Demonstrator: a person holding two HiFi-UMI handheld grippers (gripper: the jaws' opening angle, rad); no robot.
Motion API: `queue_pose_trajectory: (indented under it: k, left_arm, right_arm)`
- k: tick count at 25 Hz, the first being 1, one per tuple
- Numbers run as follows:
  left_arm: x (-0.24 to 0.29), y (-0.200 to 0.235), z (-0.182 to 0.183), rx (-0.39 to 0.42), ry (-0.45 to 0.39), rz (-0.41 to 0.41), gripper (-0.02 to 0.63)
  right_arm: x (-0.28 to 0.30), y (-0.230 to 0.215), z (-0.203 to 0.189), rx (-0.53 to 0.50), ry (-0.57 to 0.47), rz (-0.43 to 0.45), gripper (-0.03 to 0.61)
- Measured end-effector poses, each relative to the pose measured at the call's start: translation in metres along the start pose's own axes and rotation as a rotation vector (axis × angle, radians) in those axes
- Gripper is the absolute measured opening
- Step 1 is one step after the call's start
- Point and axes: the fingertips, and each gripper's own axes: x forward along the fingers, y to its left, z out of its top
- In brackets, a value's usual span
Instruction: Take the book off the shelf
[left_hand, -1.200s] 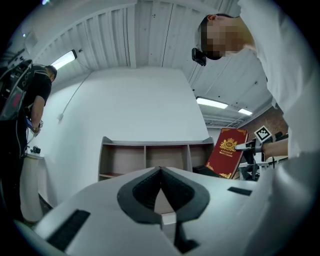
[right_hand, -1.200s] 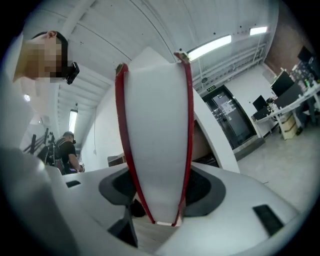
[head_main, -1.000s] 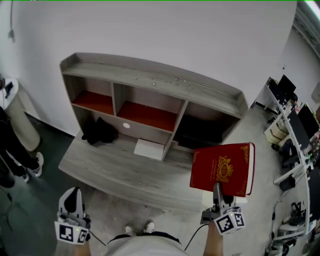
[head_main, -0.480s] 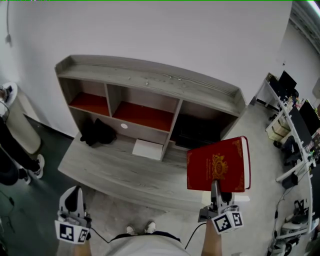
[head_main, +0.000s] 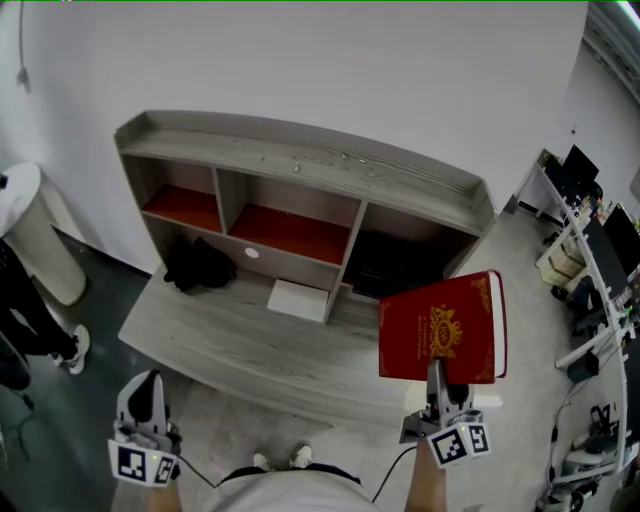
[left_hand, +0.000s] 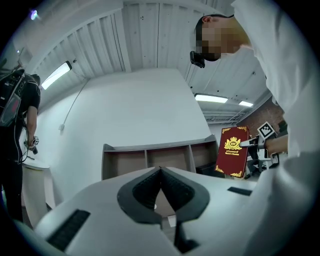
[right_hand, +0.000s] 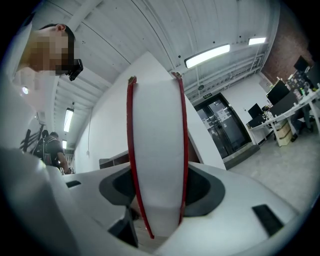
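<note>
We see a grey wood-grain desk (head_main: 230, 340) carrying a boxy shelf (head_main: 300, 165) with red-floored cubbies. Our right gripper (head_main: 437, 382) pinches the bottom edge of the flat red hardcover book (head_main: 440, 328), gilt-crested, upright in the air beyond the shelf's right end. Our left gripper (head_main: 145, 400) has its ribbed jaws pressed together, empty.

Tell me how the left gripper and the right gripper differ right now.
The right gripper is clamped on the red book, holding it upright; the left gripper is shut with nothing between its jaws. The right gripper's jaws stand apart by the book's thickness; the left gripper's meet at the tips. Both carry a marker cube.
</note>
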Motion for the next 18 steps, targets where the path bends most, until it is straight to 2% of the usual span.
queue_pose_trajectory:
  k: [10, 18]
  left_arm:
    - [0.0002, 0.0014, -0.003, -0.008, 0.014, -0.013, 0.017]
    - [-0.0045, 0.0051, -0.0055, -0.028, 0.02, -0.015, 0.017]
  right_arm:
    - [-0.0014, 0.0022, -0.0061, 0.018, 0.011, -0.008, 0.253]
    - [-0.0019, 0.0082, -0.0047, 0.091, 0.006, -0.002, 0.253]
